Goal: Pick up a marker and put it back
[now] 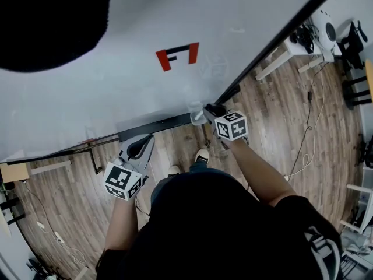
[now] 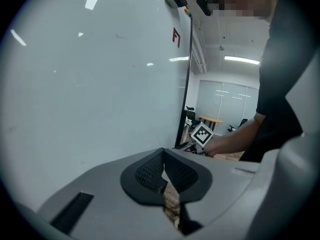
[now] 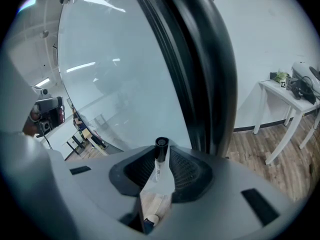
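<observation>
A marker (image 3: 157, 168) with a white body and a black cap lies lengthwise between the jaws of my right gripper (image 3: 161, 156). It rests against the left pad, and a pale gap shows on its right, so this gripper is open around it. In the head view my right gripper (image 1: 205, 114) is at the lower right corner of the whiteboard (image 1: 204, 28), by the black ledge (image 1: 157, 124); I cannot make out the marker there. My left gripper (image 1: 143, 144) hangs lower left, just below the ledge. Its pads (image 2: 150, 171) meet with nothing between them.
A red mark (image 1: 178, 55) sits on the whiteboard. The board's thick dark frame (image 3: 200, 69) runs right beside the right gripper. A white table (image 1: 285, 54) stands to the right, cables (image 1: 306, 133) trail over the wood floor, and the person's feet (image 1: 201, 155) are below the ledge.
</observation>
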Demonstrator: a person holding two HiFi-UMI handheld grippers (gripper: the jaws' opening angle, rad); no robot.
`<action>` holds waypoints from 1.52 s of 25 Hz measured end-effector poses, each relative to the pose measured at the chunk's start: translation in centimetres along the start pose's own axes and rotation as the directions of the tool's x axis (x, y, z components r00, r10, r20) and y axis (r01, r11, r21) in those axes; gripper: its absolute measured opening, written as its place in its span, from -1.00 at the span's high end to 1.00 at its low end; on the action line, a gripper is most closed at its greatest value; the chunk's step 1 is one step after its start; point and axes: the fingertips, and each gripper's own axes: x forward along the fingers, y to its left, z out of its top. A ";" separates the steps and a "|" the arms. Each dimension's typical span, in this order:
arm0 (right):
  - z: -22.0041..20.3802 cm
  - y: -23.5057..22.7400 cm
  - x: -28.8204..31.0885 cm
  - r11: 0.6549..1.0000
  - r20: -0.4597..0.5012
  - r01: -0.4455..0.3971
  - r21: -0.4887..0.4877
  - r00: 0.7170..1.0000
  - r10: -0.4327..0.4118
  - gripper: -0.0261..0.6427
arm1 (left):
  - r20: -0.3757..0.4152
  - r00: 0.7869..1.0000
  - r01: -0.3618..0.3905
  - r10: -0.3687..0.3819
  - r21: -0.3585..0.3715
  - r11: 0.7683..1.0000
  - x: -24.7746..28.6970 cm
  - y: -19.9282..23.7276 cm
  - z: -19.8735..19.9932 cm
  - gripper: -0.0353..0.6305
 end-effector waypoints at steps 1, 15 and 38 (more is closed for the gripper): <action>0.0 0.0 0.0 1.000 0.000 0.000 -0.001 1.000 0.000 0.68 | 0.000 1.000 -0.001 0.001 0.000 1.000 -0.1 0.0 0.0 0.86; 0.8 0.3 -0.9 1.000 0.019 0.015 -0.016 1.000 -0.014 0.72 | 0.008 1.000 0.013 -0.013 0.008 1.000 -0.4 -0.2 0.5 0.86; 6.3 2.1 -9.6 0.995 0.204 0.075 -0.065 0.977 -0.060 0.73 | 0.057 0.992 0.106 -0.112 0.096 0.990 1.8 -2.1 3.6 0.86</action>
